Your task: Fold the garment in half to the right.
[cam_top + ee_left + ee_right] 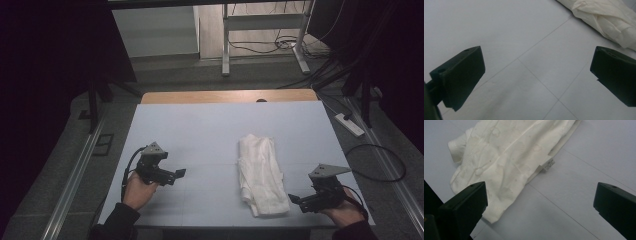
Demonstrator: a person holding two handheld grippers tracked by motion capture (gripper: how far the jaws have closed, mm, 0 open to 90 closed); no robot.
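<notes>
At the near edge of the table point(200, 125), the right tool point(295, 200) sits low in the person's right hand point(345, 212), pointing left, just beside the near end of the cloth point(260, 172). Its 2 jaws stand wide apart and grasp nothing; in the right gripper view the cloth point(509, 157) lies between and beyond them on the table, with a small white label point(548, 164) sticking out from its edge.

A little farther in, the left tool point(180, 173) is held in the left hand point(137, 190), pointing right toward the cloth but well apart from it. Its jaws are also released and hold nothing; in the left gripper view bare table point(524, 50) shows between them, with the cloth point(606, 17) in the far corner.

The cloth is white, folded into a long bundle, lying right of the table's middle, running from near to far.

Beyond the table, a metal frame point(262, 30) stands on the floor among cables point(260, 47).
</notes>
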